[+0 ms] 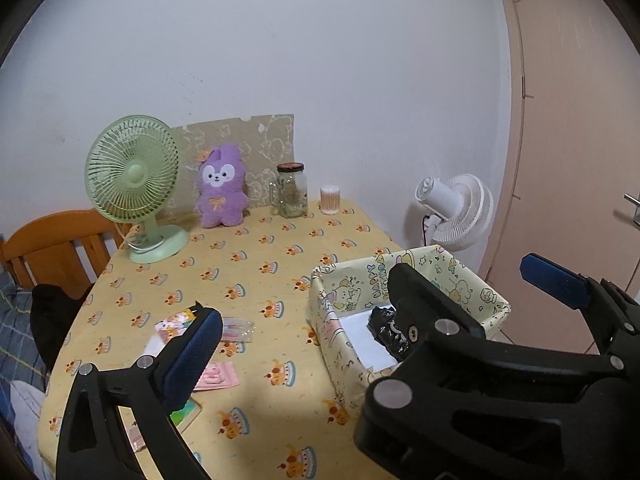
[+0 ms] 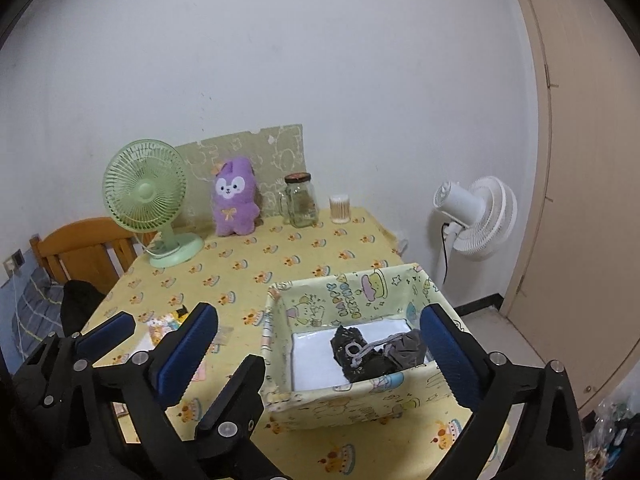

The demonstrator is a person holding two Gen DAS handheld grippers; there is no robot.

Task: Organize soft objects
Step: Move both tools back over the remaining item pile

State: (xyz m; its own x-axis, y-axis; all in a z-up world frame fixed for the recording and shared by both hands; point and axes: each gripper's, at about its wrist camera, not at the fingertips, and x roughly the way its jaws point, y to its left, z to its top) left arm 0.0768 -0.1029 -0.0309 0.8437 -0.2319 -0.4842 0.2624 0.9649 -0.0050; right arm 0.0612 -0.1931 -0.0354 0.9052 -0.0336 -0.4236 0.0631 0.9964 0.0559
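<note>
Hiding part of the black bundle (image 2: 368, 354) in the box (image 2: 340, 402), both grippers' jaws gape wide, seemingly empty.

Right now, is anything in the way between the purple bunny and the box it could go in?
Nothing visible blocks it. The purple bunny stands at the far edge by the green fan and the glass jar. Only bare yellow tablecloth lies between it and the box, which already holds a dark bundle.

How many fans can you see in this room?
2. A green fan stands on the table's far left corner beside the purple plush toy. A white fan stands off the table, right, by the wall.
</note>
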